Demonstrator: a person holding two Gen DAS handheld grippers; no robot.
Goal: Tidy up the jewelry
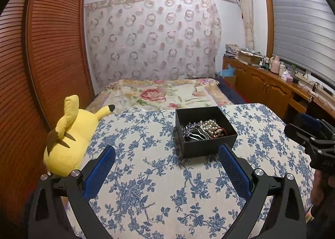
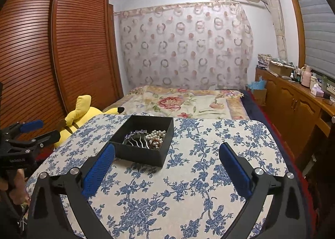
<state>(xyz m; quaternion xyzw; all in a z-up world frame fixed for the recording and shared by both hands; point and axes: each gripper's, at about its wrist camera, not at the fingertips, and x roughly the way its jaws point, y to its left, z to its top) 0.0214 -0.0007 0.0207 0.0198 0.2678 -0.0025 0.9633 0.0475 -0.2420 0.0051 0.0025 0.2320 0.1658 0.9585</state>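
A black open box stands on a table with a blue floral cloth. Inside lie a white pearl strand, a black hair comb with purple stones and a reddish piece. The box also shows in the right wrist view, with the pearls and the comb. My left gripper is open and empty, just short of the box's near wall. My right gripper is open and empty, with the box's near right corner between its fingers. Each gripper shows at the other view's edge.
A yellow plush toy lies at the table's left edge beside a slatted wooden wardrobe. A bed with a floral cover lies beyond the table. A wooden sideboard with bottles runs along the right wall.
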